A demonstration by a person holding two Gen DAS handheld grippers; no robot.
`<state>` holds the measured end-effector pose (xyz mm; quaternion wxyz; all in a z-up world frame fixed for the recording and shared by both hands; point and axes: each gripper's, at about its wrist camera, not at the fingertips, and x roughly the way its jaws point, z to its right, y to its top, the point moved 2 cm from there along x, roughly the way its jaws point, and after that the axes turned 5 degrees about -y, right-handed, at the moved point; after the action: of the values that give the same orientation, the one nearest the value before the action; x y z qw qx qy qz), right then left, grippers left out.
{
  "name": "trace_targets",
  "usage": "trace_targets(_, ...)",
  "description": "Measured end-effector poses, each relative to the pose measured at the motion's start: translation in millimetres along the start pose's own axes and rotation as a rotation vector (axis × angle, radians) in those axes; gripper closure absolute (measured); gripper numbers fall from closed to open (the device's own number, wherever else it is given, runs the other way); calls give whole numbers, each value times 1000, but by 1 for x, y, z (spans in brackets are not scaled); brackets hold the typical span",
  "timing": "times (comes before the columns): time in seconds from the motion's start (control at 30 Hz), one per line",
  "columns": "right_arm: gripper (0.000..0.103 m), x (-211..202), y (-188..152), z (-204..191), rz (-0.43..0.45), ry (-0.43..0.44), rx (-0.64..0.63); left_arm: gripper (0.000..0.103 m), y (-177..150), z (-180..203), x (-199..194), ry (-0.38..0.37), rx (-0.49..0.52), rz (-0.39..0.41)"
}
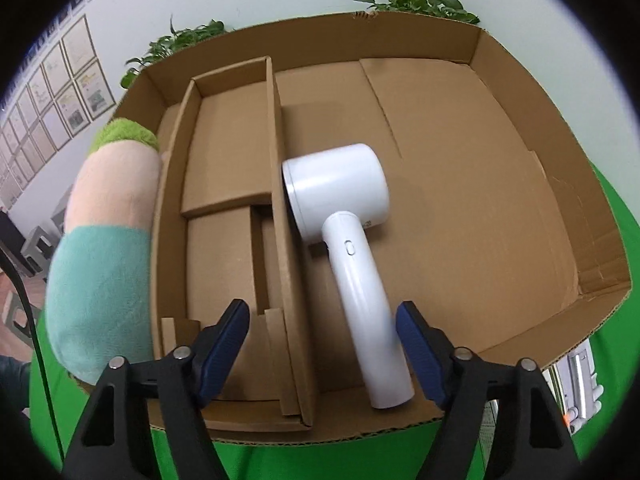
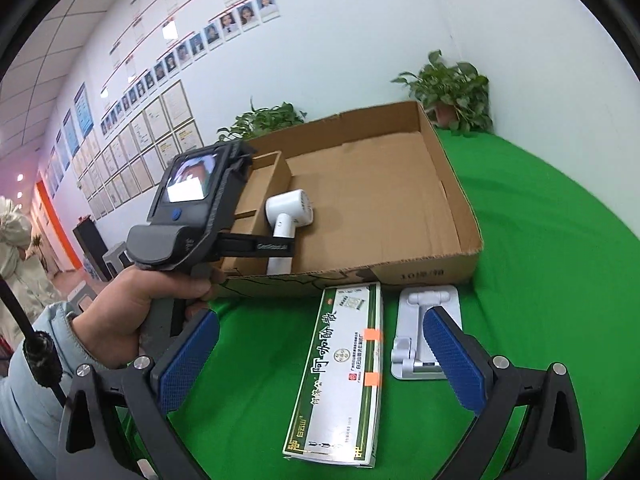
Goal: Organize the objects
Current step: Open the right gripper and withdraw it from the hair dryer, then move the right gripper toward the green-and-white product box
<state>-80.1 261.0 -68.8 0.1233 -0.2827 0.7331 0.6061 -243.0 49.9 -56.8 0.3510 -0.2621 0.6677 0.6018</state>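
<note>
Inside a shallow cardboard box (image 1: 500, 168) on the green counter (image 2: 540, 280), we saw a white handheld device (image 1: 340, 216) lying flat, its round head touching a cardboard divider (image 1: 280, 200) and its handle reaching back toward our left tongs (image 1: 322, 344). Those tongs stood open, with the handle's end lying between the blue pads (image 1: 224, 344) and nearer the right-hand one; no pad pressed on it. A soft plush toy (image 1: 104, 240) in green, peach and teal leaned against the box's outer left wall.

From the right wrist view, our right tongs (image 2: 320, 364) were spread wide over the counter in front of the box. A long white and green carton (image 2: 340, 372) lay between the pads, touched by neither. Just beside it, a white folding stand (image 2: 416, 332) lay flat, partly hidden behind the right pad. A hand (image 2: 132, 312) gripped the left tool's handle. Potted plants (image 2: 452, 92) stood behind the box.
</note>
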Motion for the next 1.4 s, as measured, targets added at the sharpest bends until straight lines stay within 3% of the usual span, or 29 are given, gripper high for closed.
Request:
trace_targets(0.13, 0, 8, -4, 0, -17, 7, 11, 55, -3, -1, 4, -8, -4, -16)
trace_targets(0.37, 0, 19, -8, -8, -52, 14, -5, 56, -6, -7, -4, -14, 1, 20)
trace_targets(0.5, 0, 25, -11, -12, -70, -8, -20, 39, -6, -12, -26, -83, -25, 61)
trace_targets(0.63, 0, 27, -10, -19, -57, -56, -75, 21, -11, -17, -66, -124, -50, 181)
trace_targets(0.73, 0, 27, -10, -25, -46, -72, -101, 21, -19, -17, -91, -114, -38, 260)
trace_targets(0.87, 0, 25, -10, -29, -30, -73, -118, 21, -30, -12, -107, -149, -17, 285)
trace_targets(0.97, 0, 28, -18, -29, -76, -57, -136, 21, -46, -11, -104, -227, -20, 239)
trace_targets(1.13, 2, 36, -54, -25, -210, -49, -200, 21, -77, -7, -73, -408, -68, 62)
trace_targets(1.23, 15, 43, -74, -21, -267, -77, -214, 21, -86, -2, -49, -469, -103, -34)
trace_targets(1.37, 35, 57, -84, -24, -325, -88, -203, 22, -87, 11, -31, -584, -143, -105)
trace_targets(1.4, 35, 59, -85, -25, -331, -93, -209, 22, -87, 14, -26, -600, -150, -119)
